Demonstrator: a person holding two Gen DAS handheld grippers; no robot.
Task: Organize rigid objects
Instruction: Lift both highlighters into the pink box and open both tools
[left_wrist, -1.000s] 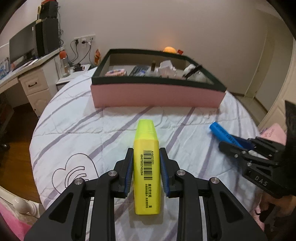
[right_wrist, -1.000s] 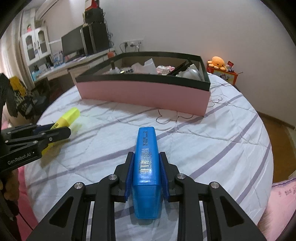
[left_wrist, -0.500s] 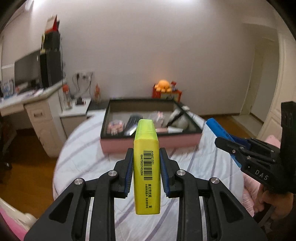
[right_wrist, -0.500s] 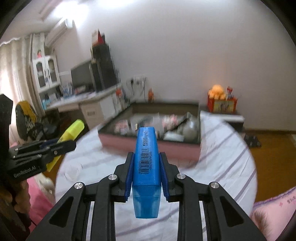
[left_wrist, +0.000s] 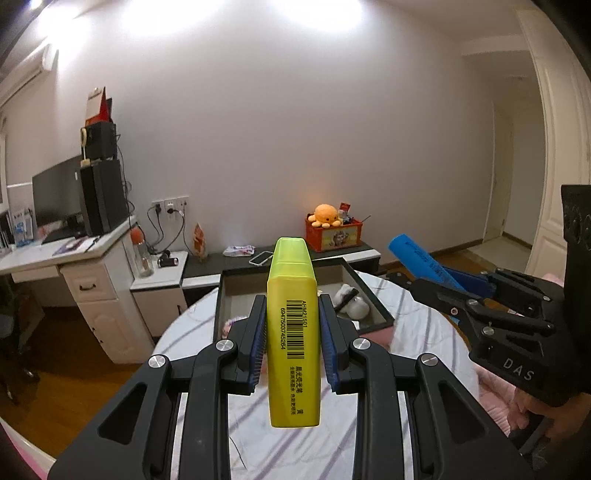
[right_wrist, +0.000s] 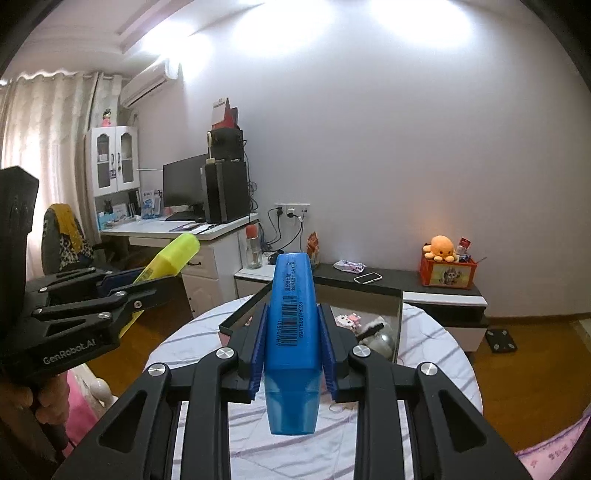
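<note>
A bedroom with a round bed (left_wrist: 424, 325) under a striped sheet, where a pink-sided box (left_wrist: 373, 306) of oddments sits. Since a second ago both tools have risen well clear of the sheet. The left tool (left_wrist: 293, 345) clenches one yellow highlighter (left_wrist: 293, 332); the right tool (right_wrist: 291, 345) clenches one blue highlighter (right_wrist: 291, 332). Two highlighters, both lifted, and one box that probably takes them next.

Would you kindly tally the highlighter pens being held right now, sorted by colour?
Yellow highlighter: 1, in the left claw.
Blue highlighter: 1, in the right claw.
Total: 2
</note>
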